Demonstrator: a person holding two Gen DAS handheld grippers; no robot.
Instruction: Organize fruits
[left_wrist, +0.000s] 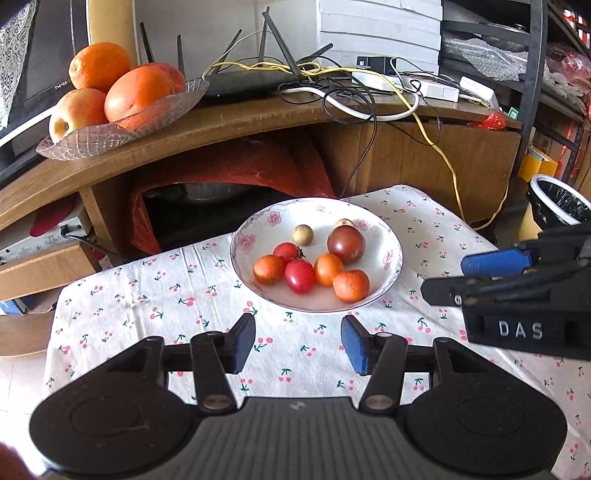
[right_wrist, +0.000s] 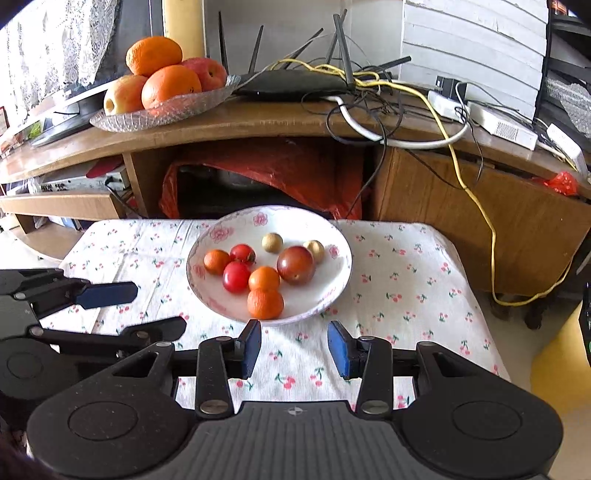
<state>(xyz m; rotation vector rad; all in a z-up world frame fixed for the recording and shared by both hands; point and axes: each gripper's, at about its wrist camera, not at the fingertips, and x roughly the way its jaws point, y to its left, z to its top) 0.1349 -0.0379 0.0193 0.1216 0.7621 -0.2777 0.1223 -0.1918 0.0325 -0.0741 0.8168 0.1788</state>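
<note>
Here both grippers (jaws apart, empty) hover near the fruit plate (left_wrist: 384, 291).

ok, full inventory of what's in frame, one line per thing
plate: 1, white with pink flowers, on the tablecloth
small oranges: 3, orange, in the plate
cherry tomatoes: 2, red, in the plate
dark tomato: 1, reddish-brown, in the plate
longans: 2, tan, at the plate's far side
tablecloth: 1, white with cherry print, on the low table
glass dish: 1, clear, on the wooden cabinet, holding oranges and apples
router: 1, black, on the cabinet
cables: several, yellow, white, black
left gripper: open, empty, blue pads
right gripper: open, empty, blue pads
</note>
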